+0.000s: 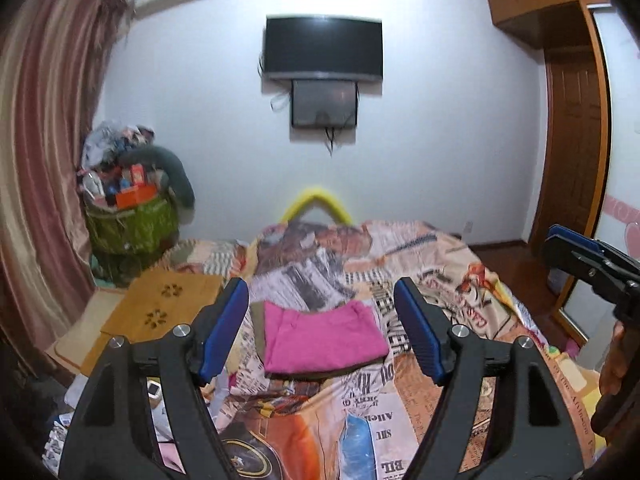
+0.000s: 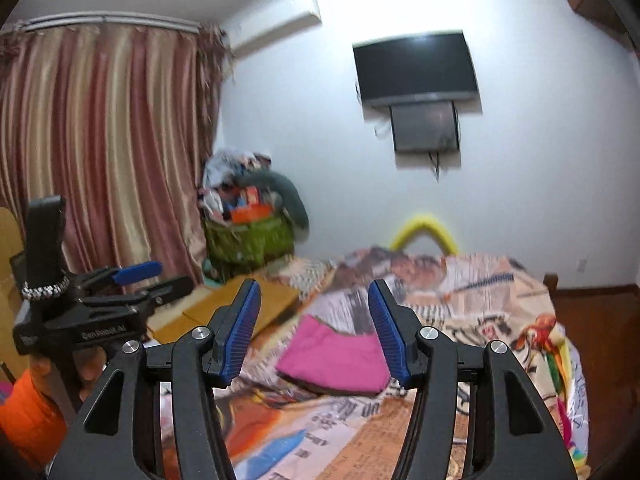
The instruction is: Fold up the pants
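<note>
Plainly, the pink pants [image 1: 322,336] are seen folded into a compact rectangle, laid flat on the bed [image 1: 460,264] over a newspaper-print bedspread [image 1: 360,408], with a darker olive layer showing under the near and left edges. In the left wrist view the folded pants are framed between the two blue pads of the left gripper [image 1: 322,330], but they lie farther off and lower, untouched by either pad. In the right wrist view the same pink bundle [image 2: 332,356] is seen low between the pads of the right gripper [image 2: 314,330], again apart from them.

The jaws of the left gripper are spread wide and nothing is held. The jaws of the right gripper are also spread, somewhat less, and nothing is pinched between them. Each gripper is caught at the edge of the other's view, the right one [image 1: 576,252] at the far right, the left one [image 2: 136,274] at the left, with a hand [image 2: 92,368] and an orange sleeve [image 2: 30,412] below it.

Bare bedspread is left on all sides of the pants. To the left of the bed a wooden board [image 1: 160,308] is seen, and beyond it a heaped green basket [image 1: 132,224] beside a striped curtain [image 1: 44,140]. A wall-mounted television [image 1: 324,48] is hung above the far end of the bed, and a wooden door [image 1: 572,152] stands at the right.
</note>
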